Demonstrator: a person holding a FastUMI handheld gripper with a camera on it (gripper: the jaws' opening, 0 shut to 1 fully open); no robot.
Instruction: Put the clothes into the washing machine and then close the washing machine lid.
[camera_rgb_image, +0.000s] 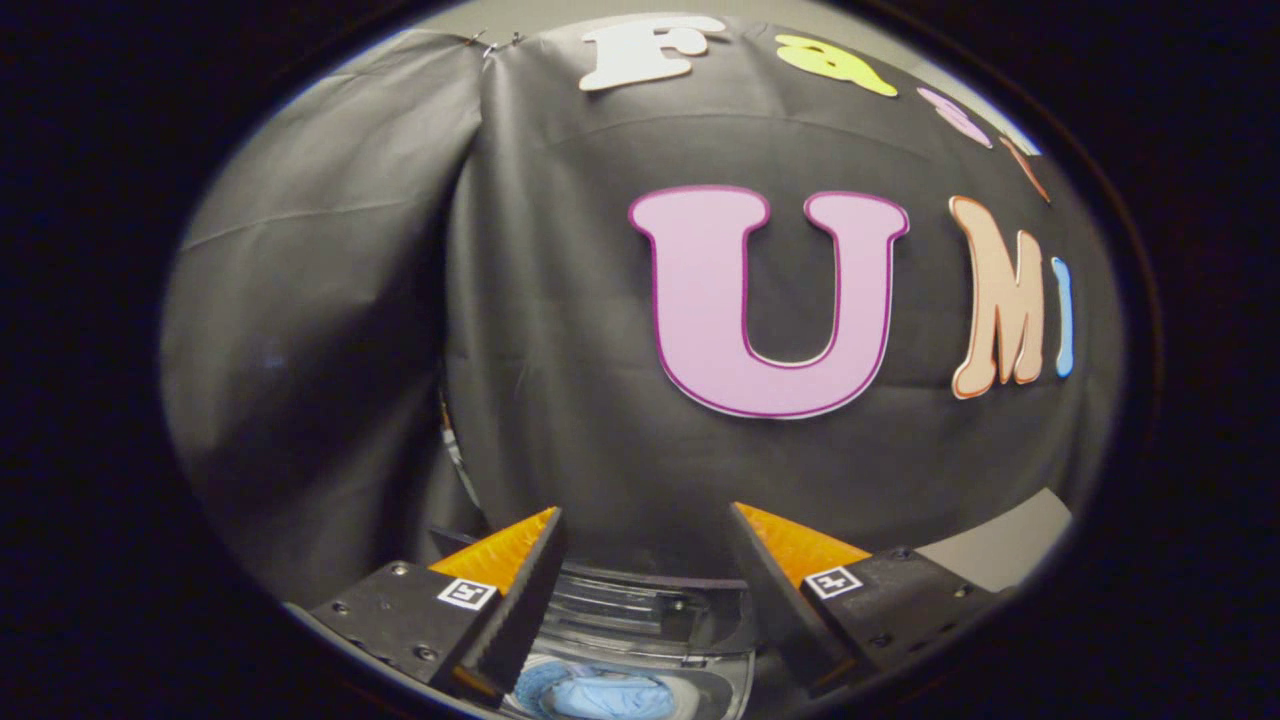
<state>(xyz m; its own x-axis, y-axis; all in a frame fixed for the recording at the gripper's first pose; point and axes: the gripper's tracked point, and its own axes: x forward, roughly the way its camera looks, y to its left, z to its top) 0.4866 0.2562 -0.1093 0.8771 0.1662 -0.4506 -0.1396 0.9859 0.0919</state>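
Observation:
My gripper (645, 520) is held high and stands open, with nothing between its fingers. Below and between the fingers I look down on the top of the washing machine (640, 620), whose dark rim and clear lid part show just under the fingertips. Inside its opening lies a light blue piece of clothing (610, 693), bunched up in the drum. The lid's full position is hidden by the fingers and the low angle.
The black cloth wall (560, 330) of the booth hangs close behind the machine, with a fold running down its left side. A pale grey surface (1000, 545) shows beyond the right finger.

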